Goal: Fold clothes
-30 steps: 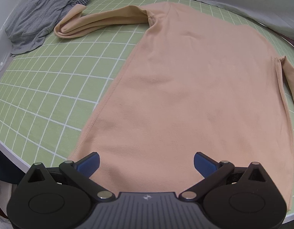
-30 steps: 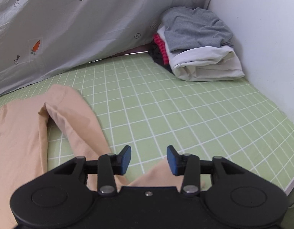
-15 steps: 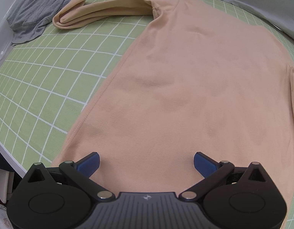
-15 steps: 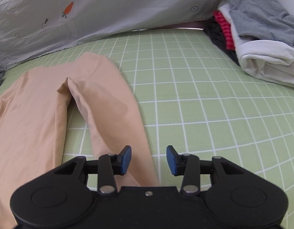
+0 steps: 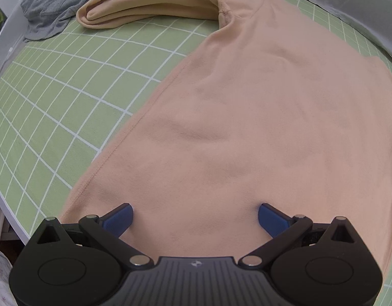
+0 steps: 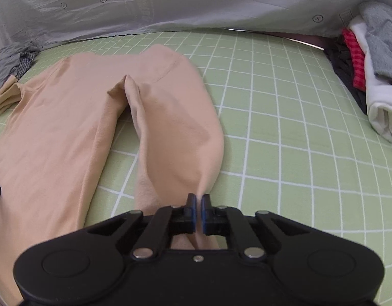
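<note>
Right gripper [image 6: 199,200]: jaws pinched together on a fold of the right sleeve [image 6: 175,127], near its lower end; cloth shows between the blue pads.
Left gripper [image 5: 195,216]: jaws spread wide, nothing between them; poised over the lower part of the shirt body, pads apart from each other with bare cloth in the gap.
Peach shirt [image 5: 259,117]: long-sleeved, spread flat on the green grid mat [image 5: 63,97]; hem toward the left gripper.
Left sleeve [image 5: 145,10]: folded back on itself, stretching out sideways on the mat at the far end.
Grey garment [image 5: 58,2]: crumpled just beyond the left sleeve's cuff.
Folded pile [image 6: 369,71]: grey, white, red and dark clothes stacked at the mat's right edge, well apart from the shirt.
Grey printed sheet [image 6: 196,2]: along the far side.
</note>
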Tool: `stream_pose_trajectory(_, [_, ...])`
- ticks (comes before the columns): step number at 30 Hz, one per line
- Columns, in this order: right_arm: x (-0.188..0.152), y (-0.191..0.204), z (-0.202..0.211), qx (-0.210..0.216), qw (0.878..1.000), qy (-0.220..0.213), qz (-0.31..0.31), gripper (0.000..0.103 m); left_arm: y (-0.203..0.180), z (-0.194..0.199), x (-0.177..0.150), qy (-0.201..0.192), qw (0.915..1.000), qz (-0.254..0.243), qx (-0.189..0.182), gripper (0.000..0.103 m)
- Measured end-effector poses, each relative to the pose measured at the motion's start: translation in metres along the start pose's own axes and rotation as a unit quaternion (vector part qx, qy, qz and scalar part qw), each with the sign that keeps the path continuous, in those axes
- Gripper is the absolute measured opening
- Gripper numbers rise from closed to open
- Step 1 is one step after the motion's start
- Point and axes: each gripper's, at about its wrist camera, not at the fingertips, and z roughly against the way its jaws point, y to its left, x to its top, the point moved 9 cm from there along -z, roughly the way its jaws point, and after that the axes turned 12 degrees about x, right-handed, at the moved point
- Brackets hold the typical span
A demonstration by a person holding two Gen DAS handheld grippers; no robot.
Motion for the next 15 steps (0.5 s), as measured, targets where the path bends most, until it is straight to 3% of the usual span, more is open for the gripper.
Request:
stream_pose_trajectory(7, [0.048,-0.074,-0.01,-0.114,0.992,-0.027,0.046,0.004,-0.005,-0.002,0.002,0.006,0.9999,0.012,0.002,0.103])
stream_pose_trajectory(10, [0.06,-0.089,-0.012,-0.09,0.995,-0.028,0.03,0.008,-0.007,-0.005,0.004,0.012,0.9999,0.009,0.001,0.103])
stream_pose_trajectory(11, [0.061,-0.094,-0.008,-0.089,0.995,-0.037,0.013,0.024,-0.007,-0.005,0.005,0.015,0.9999,0.007,0.001,0.103])
stream_pose_trajectory(13, [0.058,-0.107,0.006,-0.099,0.992,-0.063,-0.042,0.069,-0.008,-0.006,0.006,0.019,0.9998,0.003,-0.002,0.103])
stream_pose_trajectory(15, [0.05,-0.121,0.018,-0.109,0.986,-0.084,-0.096,0.083,-0.01,-0.008,0.009,0.016,0.9999,-0.001,-0.004,0.103])
